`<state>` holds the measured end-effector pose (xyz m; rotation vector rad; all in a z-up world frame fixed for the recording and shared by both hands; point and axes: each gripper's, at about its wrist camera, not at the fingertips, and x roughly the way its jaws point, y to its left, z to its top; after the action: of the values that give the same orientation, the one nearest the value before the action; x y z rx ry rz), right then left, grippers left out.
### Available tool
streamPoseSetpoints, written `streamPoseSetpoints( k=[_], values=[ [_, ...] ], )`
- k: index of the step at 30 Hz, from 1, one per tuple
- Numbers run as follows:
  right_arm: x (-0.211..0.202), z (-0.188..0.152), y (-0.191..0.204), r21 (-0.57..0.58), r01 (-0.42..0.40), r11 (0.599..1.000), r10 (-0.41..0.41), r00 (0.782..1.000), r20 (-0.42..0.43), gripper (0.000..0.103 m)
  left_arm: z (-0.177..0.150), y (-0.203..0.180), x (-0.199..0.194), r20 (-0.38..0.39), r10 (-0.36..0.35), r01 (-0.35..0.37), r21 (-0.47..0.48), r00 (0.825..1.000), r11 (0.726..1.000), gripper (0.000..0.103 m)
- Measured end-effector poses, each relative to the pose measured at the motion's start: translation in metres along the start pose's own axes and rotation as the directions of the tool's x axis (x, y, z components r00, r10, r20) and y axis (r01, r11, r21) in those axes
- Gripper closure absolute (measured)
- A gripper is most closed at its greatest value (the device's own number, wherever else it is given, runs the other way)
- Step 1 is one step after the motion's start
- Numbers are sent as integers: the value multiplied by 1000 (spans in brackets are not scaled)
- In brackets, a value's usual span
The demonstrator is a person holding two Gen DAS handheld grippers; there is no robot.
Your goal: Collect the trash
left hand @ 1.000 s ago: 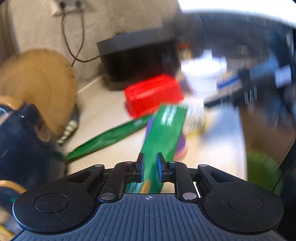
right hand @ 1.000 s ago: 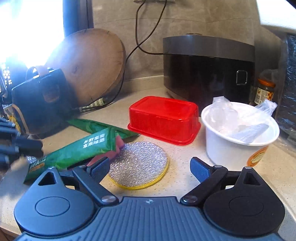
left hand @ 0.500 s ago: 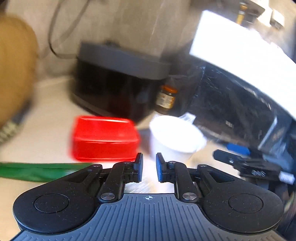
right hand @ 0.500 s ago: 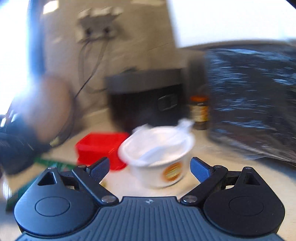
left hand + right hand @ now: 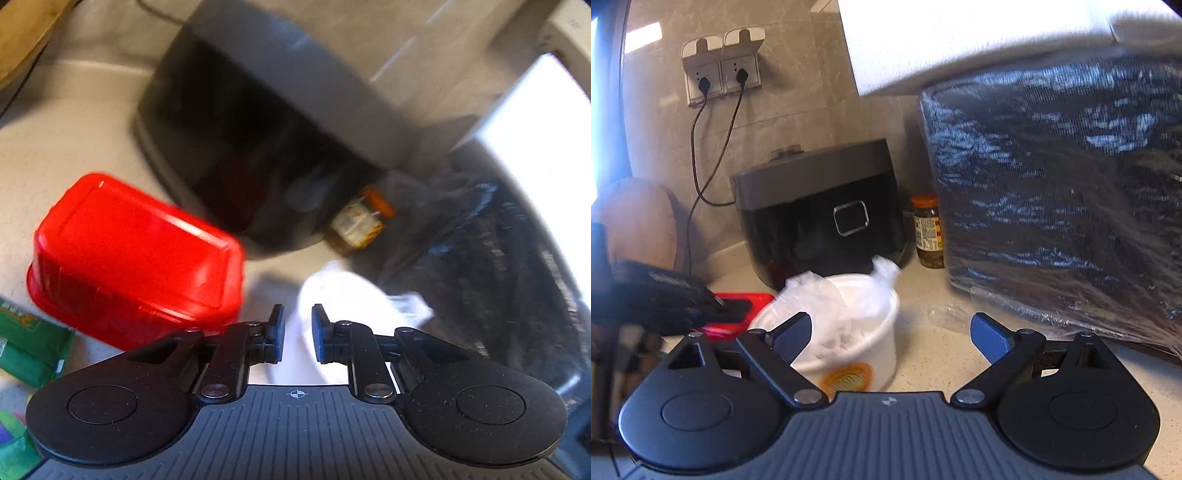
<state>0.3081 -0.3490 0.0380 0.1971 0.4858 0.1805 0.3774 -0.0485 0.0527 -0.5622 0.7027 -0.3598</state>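
Both grippers closing in on the white tub (image 5: 846, 325) of trash on the bench (image 5: 934, 354).

Tub: upright, stuffed with crumpled clear plastic, orange label on its side; sits beside the red box (image 5: 136, 254), in front of the black cooker (image 5: 820, 218). Right gripper (image 5: 890, 332) low before it, jaws spread wide, empty. Left gripper (image 5: 297, 334) above its rim, jaws nearly together, nothing seen between. Step, I judge: the reach. Next needs jaws astride the rim. Jar (image 5: 927, 230) and black bag (image 5: 1067, 192) behind; green packet (image 5: 29, 341) left.
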Motion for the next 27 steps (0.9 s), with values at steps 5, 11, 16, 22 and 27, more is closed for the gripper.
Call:
streamPoseSetpoints(
  k=[5, 11, 16, 22, 27],
  values=[
    [7, -6, -2, 5, 16, 1000, -16, 1000, -9, 9, -1, -20, 3, -14, 86, -84, 98, 996, 992, 85],
    [5, -12, 6, -56, 116, 992, -120, 990, -76, 5, -10, -31, 37, -45, 146, -138, 135, 988, 981, 85],
    [-21, -13, 13, -93, 127, 988, -133, 990, -53, 0, -17, -36, 48, -119, 110, -87, 184, 987, 979, 85],
    [-46, -5, 29, -142, 84, 986, -81, 996, 32, 2, -20, -39, -25, 103, 85, -115, 330, 991, 937, 90],
    [-48, -4, 64, -120, -70, 990, 78, 994, 70, 2, -39, -54, -125, 585, 167, -520, 509, 794, 686, 92]
  ],
)
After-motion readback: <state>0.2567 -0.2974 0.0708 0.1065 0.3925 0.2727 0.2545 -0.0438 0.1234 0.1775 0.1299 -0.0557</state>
